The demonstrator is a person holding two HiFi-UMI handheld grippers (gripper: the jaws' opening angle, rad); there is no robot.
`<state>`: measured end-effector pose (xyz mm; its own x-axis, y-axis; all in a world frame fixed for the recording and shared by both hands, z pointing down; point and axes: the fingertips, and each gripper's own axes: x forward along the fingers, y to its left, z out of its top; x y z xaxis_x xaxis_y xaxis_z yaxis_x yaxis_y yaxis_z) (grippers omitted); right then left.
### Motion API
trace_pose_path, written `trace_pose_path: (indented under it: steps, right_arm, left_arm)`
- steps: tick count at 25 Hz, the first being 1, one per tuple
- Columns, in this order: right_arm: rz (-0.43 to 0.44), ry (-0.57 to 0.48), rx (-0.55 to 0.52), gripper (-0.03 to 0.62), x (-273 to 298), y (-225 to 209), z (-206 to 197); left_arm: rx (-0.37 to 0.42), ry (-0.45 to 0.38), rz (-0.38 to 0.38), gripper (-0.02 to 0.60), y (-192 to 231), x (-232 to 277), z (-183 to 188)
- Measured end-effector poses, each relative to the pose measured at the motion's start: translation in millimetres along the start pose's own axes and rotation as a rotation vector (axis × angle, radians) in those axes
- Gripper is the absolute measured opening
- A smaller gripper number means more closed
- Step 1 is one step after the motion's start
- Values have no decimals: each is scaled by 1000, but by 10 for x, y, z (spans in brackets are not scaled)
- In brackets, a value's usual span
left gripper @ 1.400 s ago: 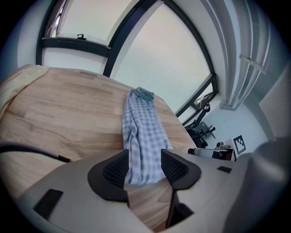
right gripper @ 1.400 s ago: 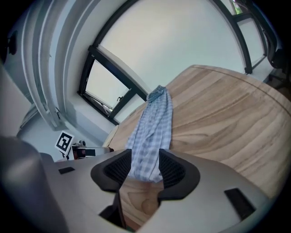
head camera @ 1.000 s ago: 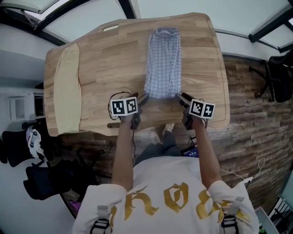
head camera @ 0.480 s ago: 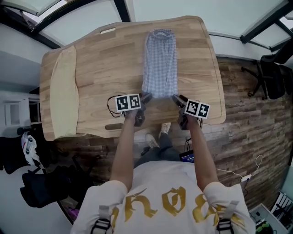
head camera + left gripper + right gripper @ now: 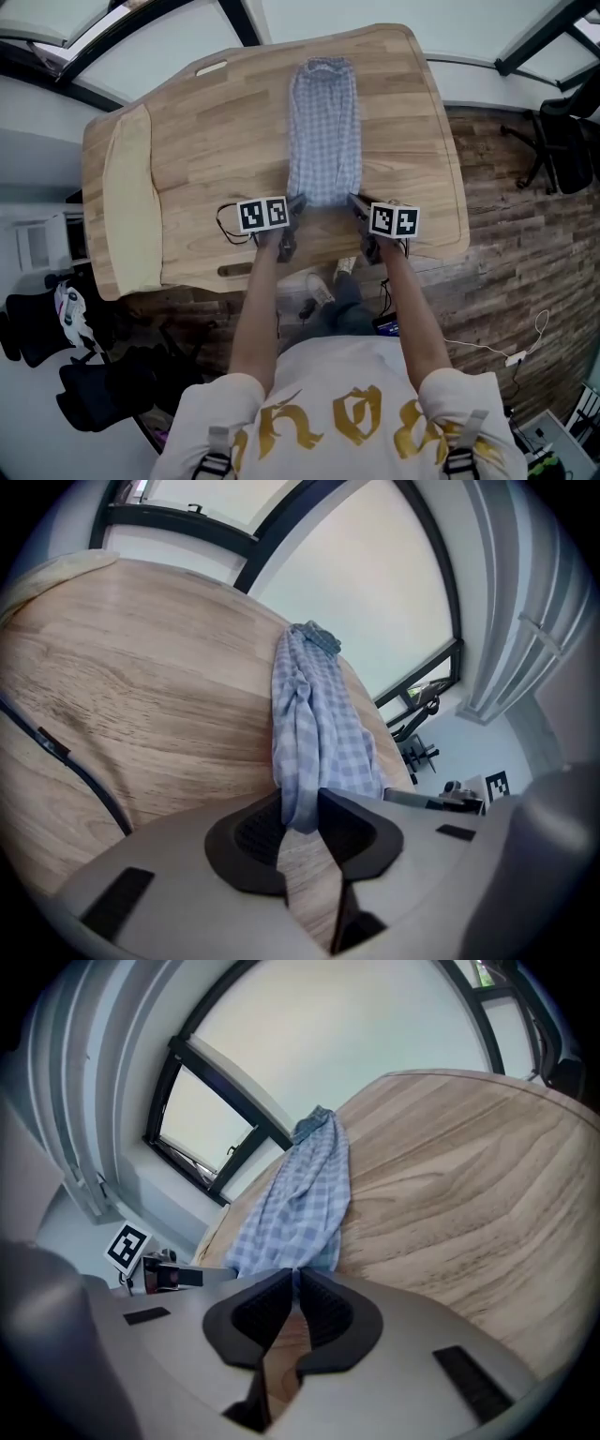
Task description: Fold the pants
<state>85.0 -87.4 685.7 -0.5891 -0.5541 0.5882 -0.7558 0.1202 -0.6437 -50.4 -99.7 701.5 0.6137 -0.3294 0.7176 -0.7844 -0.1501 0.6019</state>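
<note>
the pants (image 5: 323,131) are patterned in pale blue and white checks. the table (image 5: 216,141) is grained in light wood; the cloth (image 5: 129,202) along its left edge is coloured cream.

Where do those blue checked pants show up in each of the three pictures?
Head view: checked pants top centre, lying lengthwise on the wooden table.
Left gripper view: checked pants at centre, stretching away upward.
Right gripper view: checked pants at centre, stretching away upward.
Shared landmark: the wooden table.
</note>
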Motion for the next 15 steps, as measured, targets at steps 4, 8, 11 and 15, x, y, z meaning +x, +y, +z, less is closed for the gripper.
trace_pose_path:
  steps: [4,8,11,15]
  right_arm:
    - [29,-14,-6,40,-113,88,-41]
    - [80,-39,12,40,-429,305,-133]
    - [106,-46,-27,40,-705,532,-234]
    - [124,-54,-63,40,-1071,800,-408]
  left_arm:
    - [10,-27,-47,100,-154,-139,-10]
    - [37,-15,-100,98,-357,-454,-189]
    - [76,-15,-118,98,-527,-732,-328]
    - [142,9,-149,98,-776,-1077,-575]
